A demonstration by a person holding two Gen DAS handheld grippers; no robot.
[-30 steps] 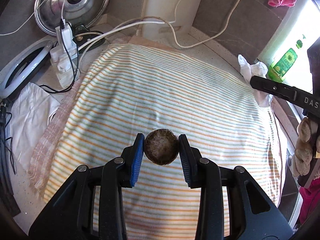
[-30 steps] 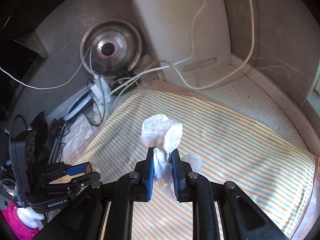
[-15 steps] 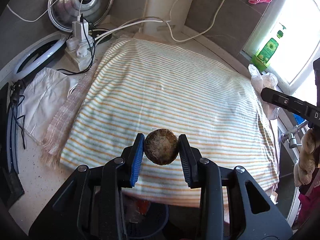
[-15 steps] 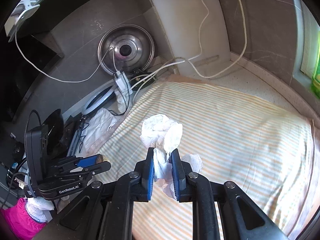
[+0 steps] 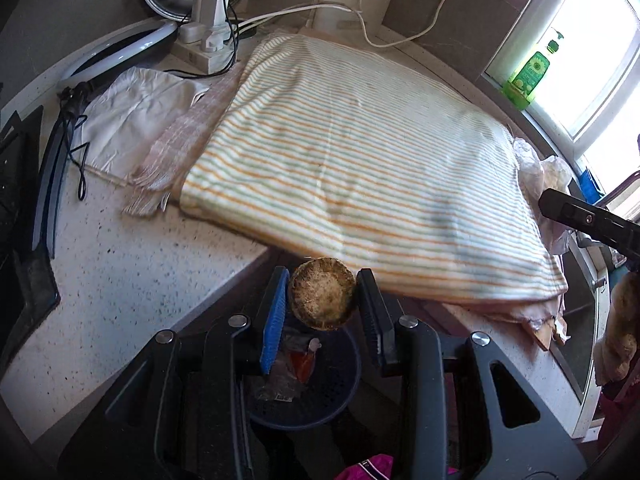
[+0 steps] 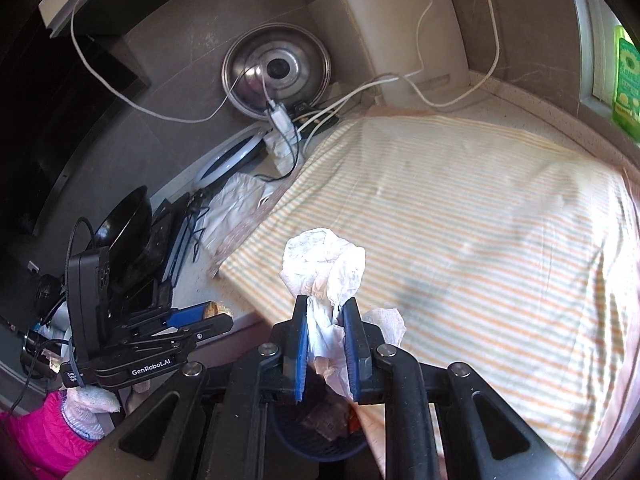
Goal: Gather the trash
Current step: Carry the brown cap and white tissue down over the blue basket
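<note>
Speckled white stone worktop (image 5: pixel 120 280) is seen in a kitchen corner, mostly covered by a soft cloth (image 5: pixel 360 152) striped orange and green on cream, with a fringed pinkish towel (image 5: pixel 176 160) tucked under its left edge. "GenRobot.AI" is read in white on the black body of the left hand-held gripper (image 6: pixel 200 318) in the right wrist view; smaller print beside it is too small to read. A green bottle (image 5: pixel 528 76) with a sunflower label stands on the window sill, its text not legible. A round steel lid (image 6: pixel 276 72) is leaned against the grey tiled wall, white cables (image 6: pixel 440 96) are draped before a pale board, and a power strip (image 5: pixel 204 44) is crowded with plugs.

In the left wrist view the left hand-held gripper (image 5: pixel 322 306) is closed narrowly on a round brown husk-like disc (image 5: pixel 322 300), rough and fibrous, held just past the worktop edge over a dark perforated plastic bin (image 5: pixel 320 392). Wrappers inside the bin are partly hidden by the blue pads (image 5: pixel 276 320). The right hand-held gripper (image 6: pixel 325 344) is clamped tight on a crumpled white tissue (image 6: pixel 324 260), held over the cloth's near edge, with the bin rim cut off below. A knitted glove (image 6: pixel 90 400) and pink sleeve (image 6: pixel 36 436) are seen under the left tool. Motion blur softens the cloth stripes.
</note>
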